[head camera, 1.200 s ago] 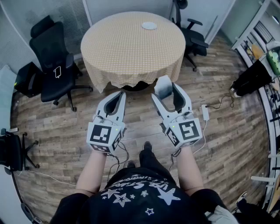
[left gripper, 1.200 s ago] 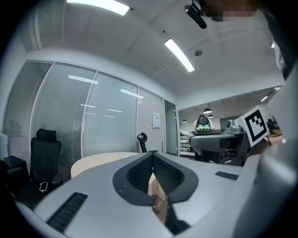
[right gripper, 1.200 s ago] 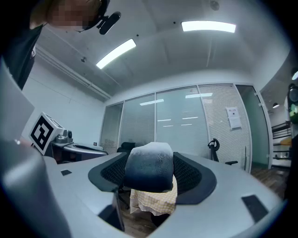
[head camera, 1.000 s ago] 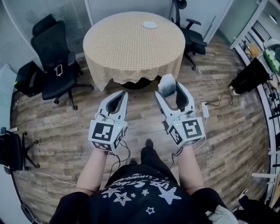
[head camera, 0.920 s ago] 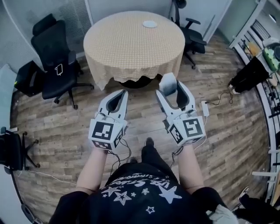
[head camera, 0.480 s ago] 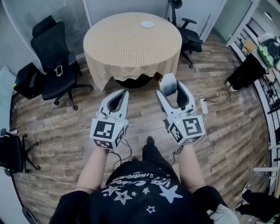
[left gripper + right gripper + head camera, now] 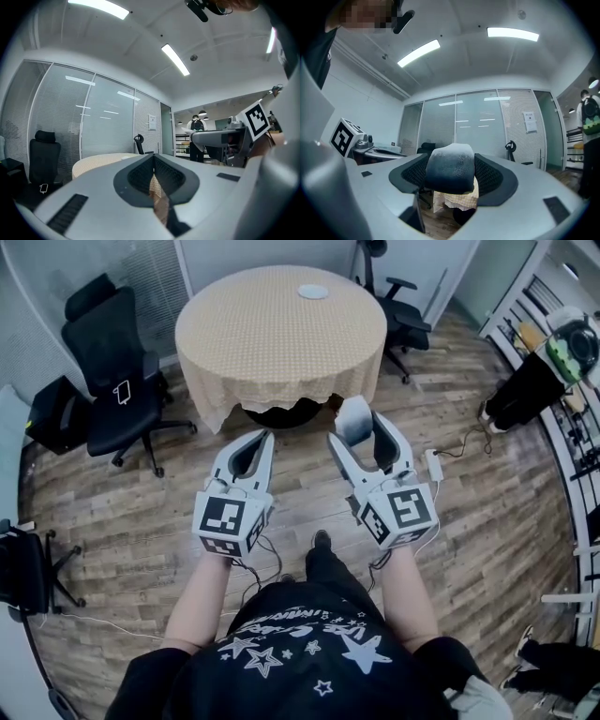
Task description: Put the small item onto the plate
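Hardly shifting since a second ago, my right claw (image 7: 362, 424) is clamping the small item (image 7: 353, 419); my left claw (image 7: 255, 439) is sitting closed, empty. I'm planning on squeezing steadily while closing on the plate (image 7: 313, 292), far ahead on the desk (image 7: 272, 343).

Small item (image 7: 451, 168): rounded grey-blue block, pale on top, clamped between the jaws of the right gripper (image 7: 362, 427), held in the air short of the table (image 7: 272, 343). Plate (image 7: 313, 292): small, white, round, empty, flat on the table's far side, well apart from the item.
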Motion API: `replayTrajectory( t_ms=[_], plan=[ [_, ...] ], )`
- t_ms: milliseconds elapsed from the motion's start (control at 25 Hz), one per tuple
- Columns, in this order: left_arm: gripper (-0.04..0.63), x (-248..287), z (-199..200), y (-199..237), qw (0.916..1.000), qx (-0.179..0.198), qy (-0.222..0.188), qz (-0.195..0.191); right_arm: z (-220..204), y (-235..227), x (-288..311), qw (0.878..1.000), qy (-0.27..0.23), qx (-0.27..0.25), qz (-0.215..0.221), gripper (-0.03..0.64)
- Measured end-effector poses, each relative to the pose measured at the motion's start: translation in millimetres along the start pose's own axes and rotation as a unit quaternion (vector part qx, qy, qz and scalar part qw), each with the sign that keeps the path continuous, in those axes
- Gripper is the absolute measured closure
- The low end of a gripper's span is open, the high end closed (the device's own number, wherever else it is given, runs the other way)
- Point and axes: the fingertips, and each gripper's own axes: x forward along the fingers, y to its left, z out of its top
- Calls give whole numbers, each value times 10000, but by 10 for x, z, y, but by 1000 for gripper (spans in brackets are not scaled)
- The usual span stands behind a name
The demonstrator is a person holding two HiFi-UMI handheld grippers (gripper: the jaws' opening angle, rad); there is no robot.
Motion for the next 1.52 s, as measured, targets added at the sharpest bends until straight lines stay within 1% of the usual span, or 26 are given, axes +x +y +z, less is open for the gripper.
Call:
replayTrajectory(
  t_ms=[160,280,400,560,880,1040,1320,1520],
  plan=[
    [588,59,-57,49,10000,-23,79,-13,-49,-35,81,10000,61,74,11,299],
    [588,186,-92,104,9999,4,115,19,-98,-153,187,9999,54,117,10,298],
    [588,382,-112,175,9998,4,135,117,-185,-335,350,9997,91,227,67,299],
    [588,674,-167,318,9993,-28,225,314,-324,-594,669,9986,206,417,257,299],
    [588,1452,-139,588,9973,0,396,626,-430,-1284,1303,9963,303,648,481,299],
    [588,1856,-149,623,9964,-10,465,710,-521,-1642,1519,9946,381,797,540,299],
    [588,2581,-234,666,9947,-101,549,869,-711,-2262,1883,9927,558,764,744,299],
    [588,2949,-277,681,9926,-95,637,1030,-807,-2636,2097,9907,612,864,854,299]
  ],
)
